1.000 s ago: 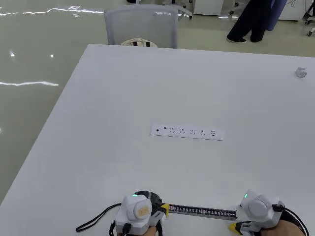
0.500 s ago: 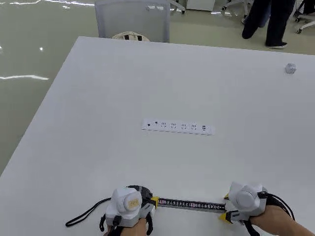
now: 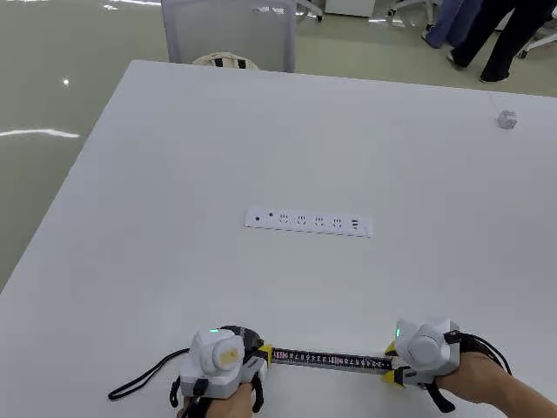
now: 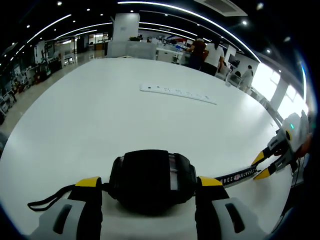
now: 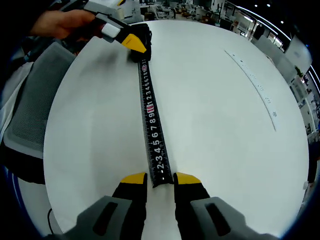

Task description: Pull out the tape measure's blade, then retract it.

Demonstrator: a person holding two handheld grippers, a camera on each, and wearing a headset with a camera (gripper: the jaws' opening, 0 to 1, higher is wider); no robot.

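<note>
The black tape measure case sits on the white table near its front edge, and my left gripper is shut on it from both sides. Its black blade with white numbers lies pulled out flat to the right. My right gripper is shut on the blade's end, as the right gripper view shows, with the blade running away to the case. In the head view the left gripper is at bottom centre-left and the right gripper at bottom right.
A white power strip lies across the middle of the table. A small grey object rests at the far right. A grey chair stands behind the table's far edge. People stand in the background. The case's black wrist strap trails left.
The head camera has tilted, shifting the picture. The two grippers stand slightly closer together than a second ago, so the exposed blade looks a little shorter.
</note>
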